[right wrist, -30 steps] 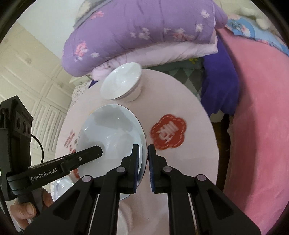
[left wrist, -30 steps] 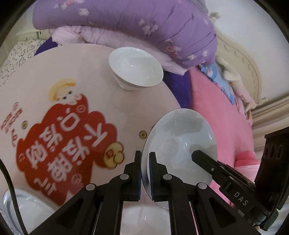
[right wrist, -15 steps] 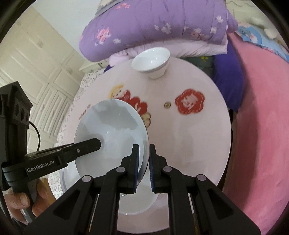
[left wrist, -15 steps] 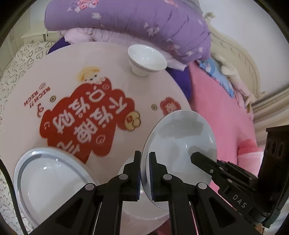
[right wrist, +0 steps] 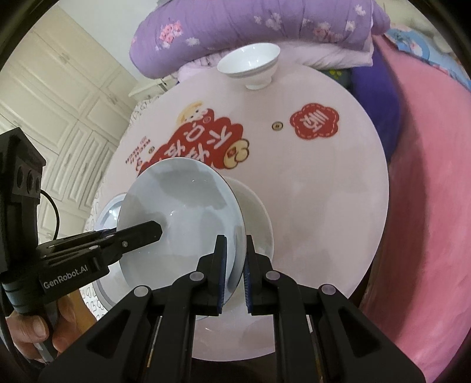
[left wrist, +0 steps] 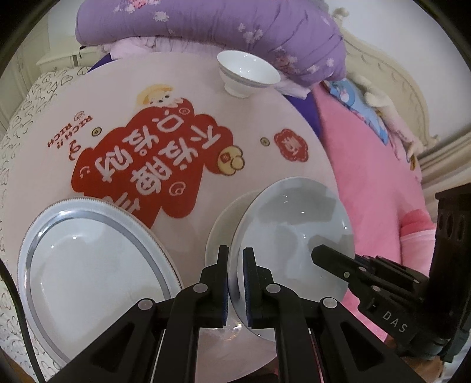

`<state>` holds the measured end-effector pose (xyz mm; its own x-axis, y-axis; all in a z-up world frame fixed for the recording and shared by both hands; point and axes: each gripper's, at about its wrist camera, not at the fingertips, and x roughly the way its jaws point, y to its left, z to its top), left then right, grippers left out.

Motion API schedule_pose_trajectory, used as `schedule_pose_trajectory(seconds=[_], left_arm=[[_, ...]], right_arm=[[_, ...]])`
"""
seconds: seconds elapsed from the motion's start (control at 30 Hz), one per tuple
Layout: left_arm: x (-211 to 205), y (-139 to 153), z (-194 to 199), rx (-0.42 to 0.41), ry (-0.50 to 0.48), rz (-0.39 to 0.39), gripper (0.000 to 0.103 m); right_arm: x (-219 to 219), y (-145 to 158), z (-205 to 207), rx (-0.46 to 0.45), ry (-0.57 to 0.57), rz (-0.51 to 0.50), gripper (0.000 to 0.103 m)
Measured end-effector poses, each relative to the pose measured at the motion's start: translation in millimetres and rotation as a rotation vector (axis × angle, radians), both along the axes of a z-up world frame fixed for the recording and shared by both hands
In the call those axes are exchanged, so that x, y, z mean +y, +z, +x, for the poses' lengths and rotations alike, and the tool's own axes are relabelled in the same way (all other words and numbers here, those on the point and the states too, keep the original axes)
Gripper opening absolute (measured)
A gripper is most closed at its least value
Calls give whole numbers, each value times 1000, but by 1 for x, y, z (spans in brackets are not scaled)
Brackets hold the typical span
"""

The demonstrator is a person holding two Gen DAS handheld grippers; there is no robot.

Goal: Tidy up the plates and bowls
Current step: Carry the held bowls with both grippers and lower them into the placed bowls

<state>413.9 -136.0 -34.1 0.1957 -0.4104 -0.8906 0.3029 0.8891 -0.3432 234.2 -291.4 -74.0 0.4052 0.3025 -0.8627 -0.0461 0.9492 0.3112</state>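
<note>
Both grippers hold one pale blue-white plate (left wrist: 294, 235) by opposite rims, above the round pink table (left wrist: 191, 97). My left gripper (left wrist: 235, 259) is shut on its left rim. My right gripper (right wrist: 235, 250) is shut on its right rim; the plate (right wrist: 182, 206) shows there too. Under the held plate lies a white plate (left wrist: 223, 224), also in the right wrist view (right wrist: 256, 215). A large blue-rimmed plate (left wrist: 88, 265) lies at the table's near left. A small white bowl (left wrist: 247, 72) stands at the far edge, also in the right wrist view (right wrist: 250, 63).
A purple flowered quilt (left wrist: 220, 26) is piled behind the table. A pink blanket (right wrist: 426, 191) lies to the right. White cupboard doors (right wrist: 59, 97) stand at the left. A red printed sticker (left wrist: 147, 159) covers the table's middle.
Both grippers have pulled back and risen with the plate, away from the bowl. The large blue-rimmed plate and the white plate underneath have come into view.
</note>
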Motion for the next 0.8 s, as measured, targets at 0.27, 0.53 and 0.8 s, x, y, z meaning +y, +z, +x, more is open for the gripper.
schedule_pose_trajectory(seconds=[0.27,0.53,0.8], left_arm=[[-7,-14,-5,-21,-18,36,4],[-11,-19,-12,-72,-54,57,7],[-12,-20,-13,-68,-65,65,9]], right_arm=[[3,-7,-2,17,5,-21,13],[4,-8,-2,20,6,-46,13],[4,-7,-1,22,7,-53,13]])
